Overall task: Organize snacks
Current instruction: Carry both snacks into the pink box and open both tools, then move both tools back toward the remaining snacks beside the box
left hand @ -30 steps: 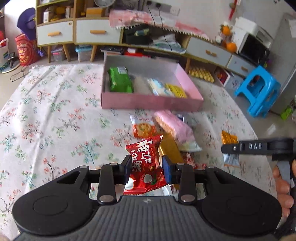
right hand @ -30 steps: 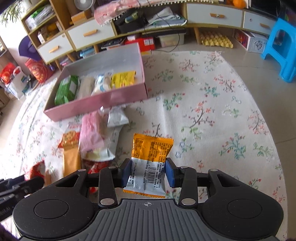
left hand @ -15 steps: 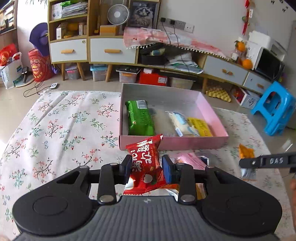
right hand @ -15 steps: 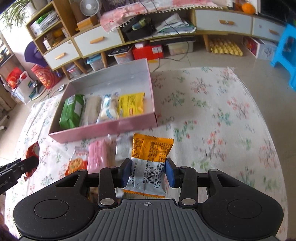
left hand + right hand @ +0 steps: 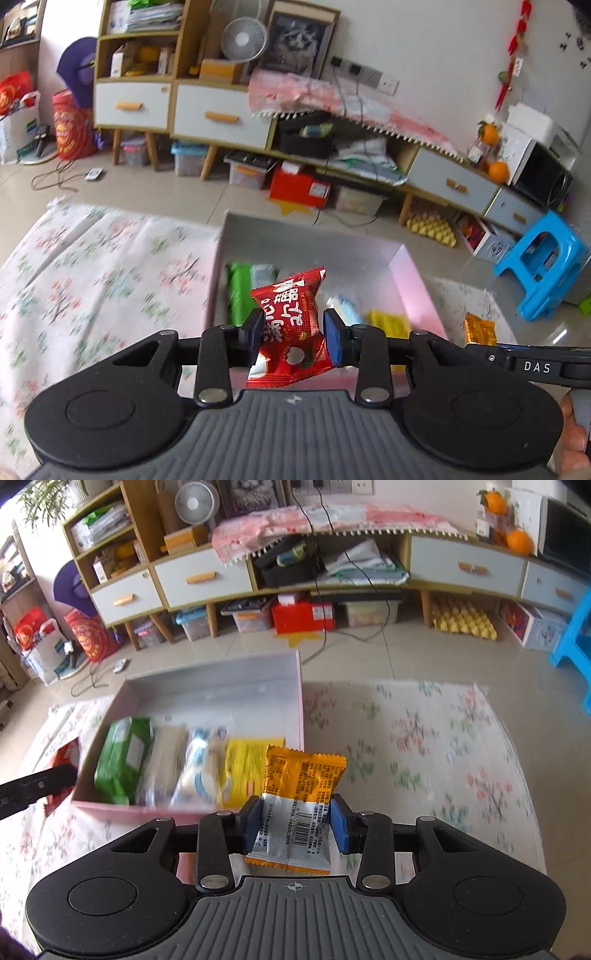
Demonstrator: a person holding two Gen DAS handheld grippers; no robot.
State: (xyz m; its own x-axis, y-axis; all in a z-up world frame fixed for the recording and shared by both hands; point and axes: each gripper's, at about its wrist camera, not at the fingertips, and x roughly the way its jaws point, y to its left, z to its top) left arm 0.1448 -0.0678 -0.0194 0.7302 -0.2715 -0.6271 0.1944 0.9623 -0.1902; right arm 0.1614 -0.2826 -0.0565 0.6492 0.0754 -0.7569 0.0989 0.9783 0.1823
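Observation:
My left gripper is shut on a red snack packet and holds it in the air just before the near wall of the pink box. My right gripper is shut on an orange and white snack packet, held above the near right corner of the same pink box. The box holds a green packet, a beige packet, a white and blue packet and a yellow packet in a row.
The box lies on a floral cloth on the floor. Behind it stand a low cabinet with drawers and storage boxes, and a blue stool at the right. The other gripper's arm shows at the left edge.
Both grippers have risen and moved forward to the box with their packets held. The loose snacks on the cloth have dropped out of view below the grippers.

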